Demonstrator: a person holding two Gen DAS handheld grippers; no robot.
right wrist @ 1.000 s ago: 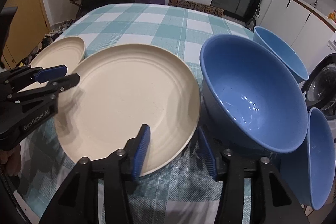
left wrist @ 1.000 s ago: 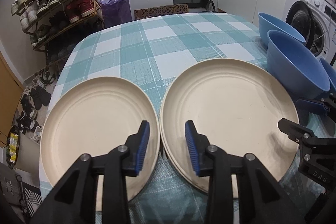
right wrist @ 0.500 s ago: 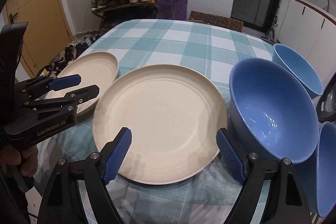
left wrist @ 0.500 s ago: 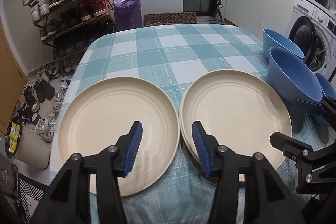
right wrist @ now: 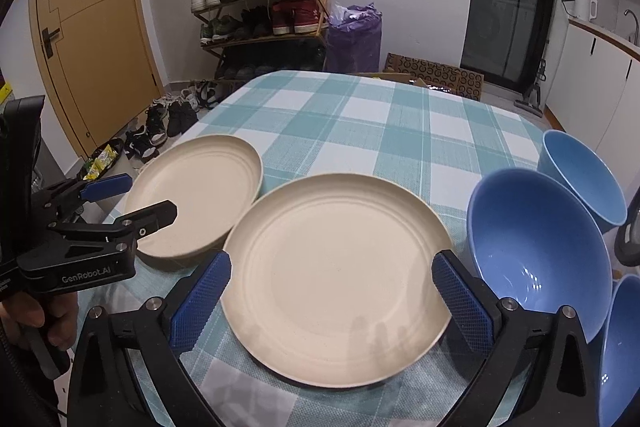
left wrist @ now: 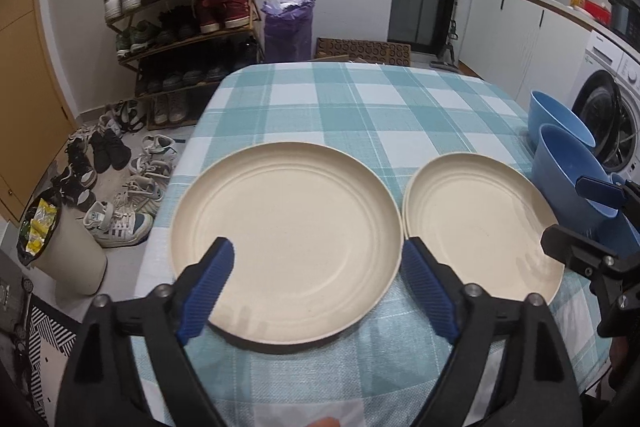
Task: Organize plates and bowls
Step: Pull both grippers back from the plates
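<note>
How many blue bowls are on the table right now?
3. All on the right side: near bowl beside the right plate, far bowl behind it, a third at the frame's edge, partly cut off.

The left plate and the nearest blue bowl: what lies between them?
The right plate lies between the left plate and nearest blue bowl, clearest in the right wrist view.

Both wrist views angled down, sharing plates (left wrist: 286, 239)

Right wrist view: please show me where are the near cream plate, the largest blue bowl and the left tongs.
near cream plate (right wrist: 340, 279), right wrist view, flat centre.
largest blue bowl (right wrist: 536, 243), right wrist view, inner wall.
left tongs (right wrist: 130, 201), right wrist view, between the tips.
</note>
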